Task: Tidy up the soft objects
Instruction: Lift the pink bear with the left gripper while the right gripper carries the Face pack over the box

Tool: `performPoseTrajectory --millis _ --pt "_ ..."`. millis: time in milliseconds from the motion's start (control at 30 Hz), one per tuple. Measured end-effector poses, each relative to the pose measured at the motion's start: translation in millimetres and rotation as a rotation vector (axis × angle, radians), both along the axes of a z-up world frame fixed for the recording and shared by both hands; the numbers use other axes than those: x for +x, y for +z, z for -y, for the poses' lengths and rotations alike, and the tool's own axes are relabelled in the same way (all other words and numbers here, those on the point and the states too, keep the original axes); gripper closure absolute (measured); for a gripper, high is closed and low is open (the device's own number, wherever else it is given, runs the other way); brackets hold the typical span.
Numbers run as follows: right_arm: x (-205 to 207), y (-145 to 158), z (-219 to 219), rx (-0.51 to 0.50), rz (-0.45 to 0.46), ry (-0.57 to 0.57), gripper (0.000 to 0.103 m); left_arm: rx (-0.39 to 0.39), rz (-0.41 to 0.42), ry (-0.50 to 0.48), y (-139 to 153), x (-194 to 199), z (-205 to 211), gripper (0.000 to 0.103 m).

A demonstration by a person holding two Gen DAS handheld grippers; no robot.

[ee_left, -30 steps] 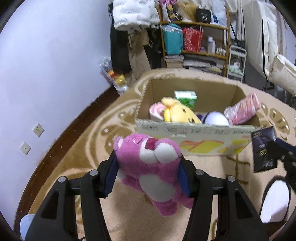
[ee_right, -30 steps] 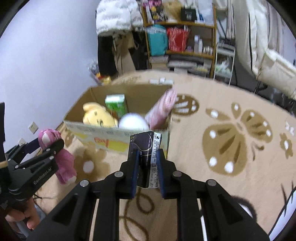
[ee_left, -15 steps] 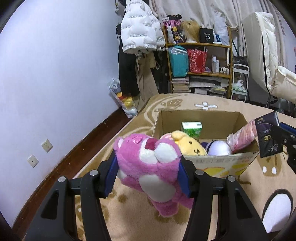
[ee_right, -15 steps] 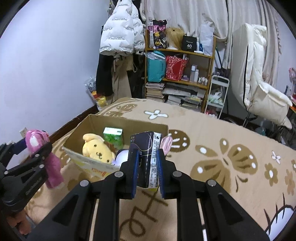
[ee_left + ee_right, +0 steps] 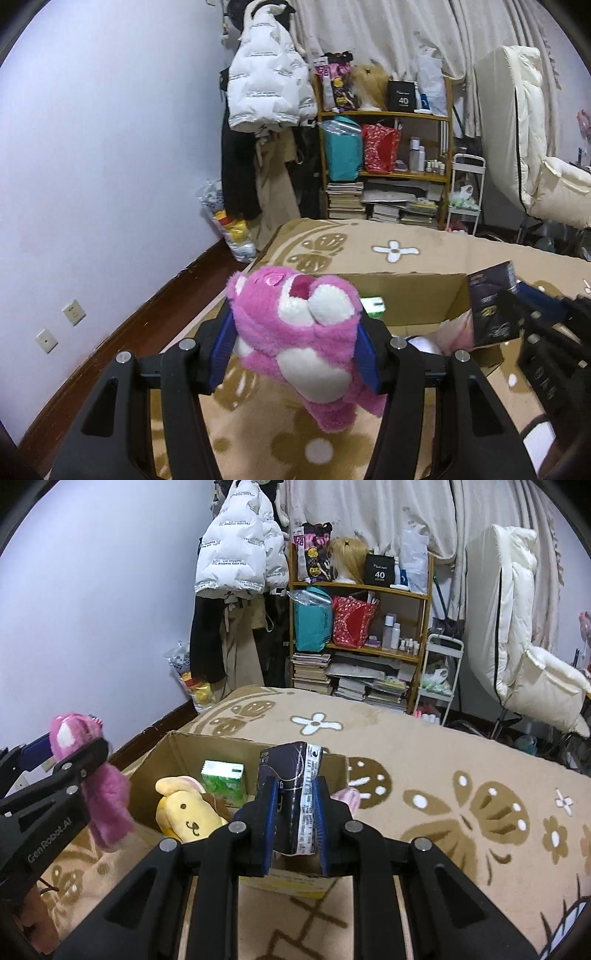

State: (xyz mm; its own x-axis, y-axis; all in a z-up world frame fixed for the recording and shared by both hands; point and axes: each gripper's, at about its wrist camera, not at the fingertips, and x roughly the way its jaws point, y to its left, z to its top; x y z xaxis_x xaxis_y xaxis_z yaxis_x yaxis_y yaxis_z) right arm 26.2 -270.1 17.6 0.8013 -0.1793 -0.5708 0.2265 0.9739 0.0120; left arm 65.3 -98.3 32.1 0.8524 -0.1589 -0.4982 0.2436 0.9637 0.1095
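Note:
My left gripper [image 5: 293,332] is shut on a pink plush bear [image 5: 303,328] and holds it in the air in front of the open cardboard box [image 5: 410,291]. The bear also shows in the right wrist view [image 5: 88,775]. My right gripper [image 5: 294,805] is shut on a dark navy soft pack [image 5: 290,779], held above the box's near right side [image 5: 173,749]. The pack also shows in the left wrist view [image 5: 493,306]. In the box lie a yellow plush dog [image 5: 186,812], a green tissue pack [image 5: 223,781] and a pink soft item [image 5: 347,797].
The box stands on a beige patterned carpet [image 5: 461,775]. At the back are a wooden shelf [image 5: 365,627] with bags and books, hanging coats [image 5: 240,561] and a white chair [image 5: 524,657]. A purple wall [image 5: 92,166] runs along the left.
Both grippers have risen with their loads. The box now sits lower and nearer in both views, and the room's back wall has come into sight.

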Motion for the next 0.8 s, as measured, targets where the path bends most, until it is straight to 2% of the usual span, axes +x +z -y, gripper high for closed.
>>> performPoseTrajectory --millis 267,533,800 --pt "22.1 -7.7 2.6 0.025 0.01 0.013 0.083 0.056 0.043 -0.029 -6.2 17.4 15.3 0.047" --pt "35.7 -15.4 10.3 0.055 0.02 0.025 0.083 0.06 0.004 -0.041 -20.1 37.9 21.9 0.047" --pt "42.6 -24.2 14.0 0.087 0.025 0.04 0.083 0.065 0.001 -0.066 -28.2 50.2 31.1 0.047"
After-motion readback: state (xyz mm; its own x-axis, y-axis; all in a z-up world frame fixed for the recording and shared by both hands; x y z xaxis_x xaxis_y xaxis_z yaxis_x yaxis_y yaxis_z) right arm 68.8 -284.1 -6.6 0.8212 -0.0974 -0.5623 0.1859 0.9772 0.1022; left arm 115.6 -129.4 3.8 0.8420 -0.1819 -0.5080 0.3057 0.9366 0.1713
